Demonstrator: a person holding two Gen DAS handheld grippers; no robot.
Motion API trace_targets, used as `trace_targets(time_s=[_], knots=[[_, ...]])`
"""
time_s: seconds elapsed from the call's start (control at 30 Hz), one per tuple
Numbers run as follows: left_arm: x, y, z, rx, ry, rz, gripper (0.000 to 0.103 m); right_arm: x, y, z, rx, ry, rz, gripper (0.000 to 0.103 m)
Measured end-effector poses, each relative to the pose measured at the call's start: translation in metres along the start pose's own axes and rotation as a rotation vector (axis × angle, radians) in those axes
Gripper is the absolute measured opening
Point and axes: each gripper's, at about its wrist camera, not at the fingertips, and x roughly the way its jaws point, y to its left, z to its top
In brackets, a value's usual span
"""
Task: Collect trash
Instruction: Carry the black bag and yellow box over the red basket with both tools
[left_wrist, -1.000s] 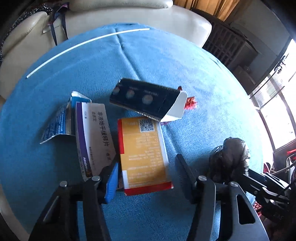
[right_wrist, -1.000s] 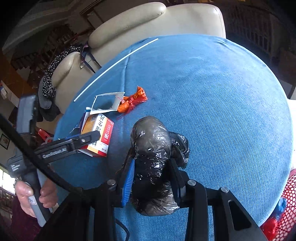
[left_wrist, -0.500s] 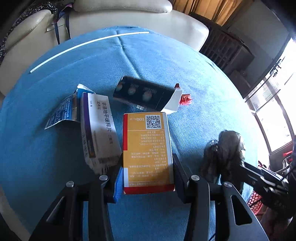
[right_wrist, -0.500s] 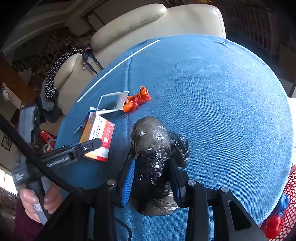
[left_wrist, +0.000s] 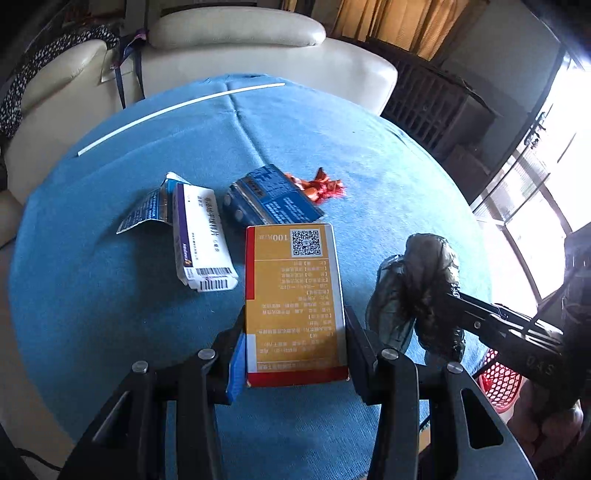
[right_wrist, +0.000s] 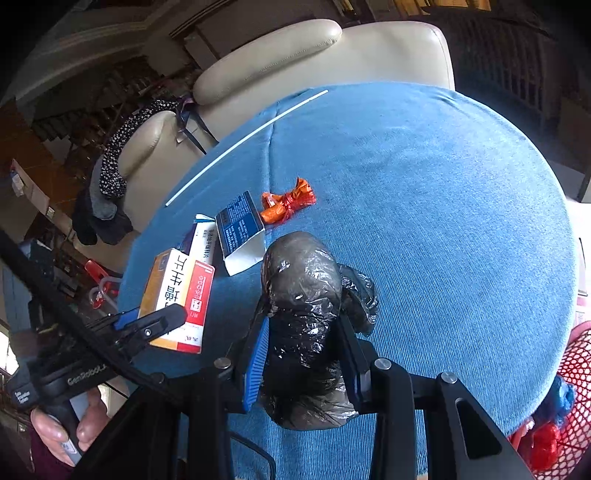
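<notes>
Since earlier frame: orange box (left_wrist: 295, 302) raised off table (left_wrist: 110, 295), clamped in left gripper (left_wrist: 293, 345); blue box (left_wrist: 273, 199) tipped over. Right gripper (right_wrist: 301, 354) clenched on black bag (right_wrist: 303, 295), near table's near edge.

counter (left_wrist: 369, 155): blue ribbed cloth, matt | black bag (right_wrist: 303, 295): thin crinkled plastic film, glossy | yellow box (left_wrist: 295, 295): smooth printed cardboard, slight sheen | white box (left_wrist: 203, 236), left of yellow box: smooth card | red wrapper (left_wrist: 321, 186), beyond yellow box: shiny crumpled foil | sofa (left_wrist: 236, 44): smooth cream leather | basket (right_wrist: 576, 369): red plastic mesh
</notes>
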Motion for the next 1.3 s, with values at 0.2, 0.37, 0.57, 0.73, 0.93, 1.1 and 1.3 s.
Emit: trace_targets(time_s=[0.2,0.37,0.57,0.73,0.93,1.1,1.3], knots=[[0.002,-0.021,-0.009,0.035,0.0,0.004,0.048,-0.014,-0.003,-0.008,0.008,-0.016,-0.001,0.039],[0.001,-0.035,-0.017,0.06,0.008,0.006,0.048,-0.027,-0.01,-0.015,0.023,-0.031,-0.003,0.039],[-0.006,-0.051,-0.021,0.089,0.002,0.002,0.048,-0.041,-0.018,-0.022,0.034,-0.048,-0.004,0.039],[-0.01,-0.067,-0.023,0.128,-0.013,0.022,0.048,-0.053,-0.025,-0.026,0.045,-0.071,-0.006,0.039],[-0.015,-0.087,-0.024,0.179,-0.036,0.049,0.048,-0.07,-0.038,-0.034,0.063,-0.094,-0.013,0.039],[-0.017,-0.104,-0.025,0.225,-0.055,0.081,0.048,-0.081,-0.05,-0.038,0.081,-0.109,-0.02,0.039],[-0.016,-0.118,-0.028,0.264,-0.048,0.107,0.048,-0.09,-0.062,-0.041,0.103,-0.123,-0.025,0.039]])
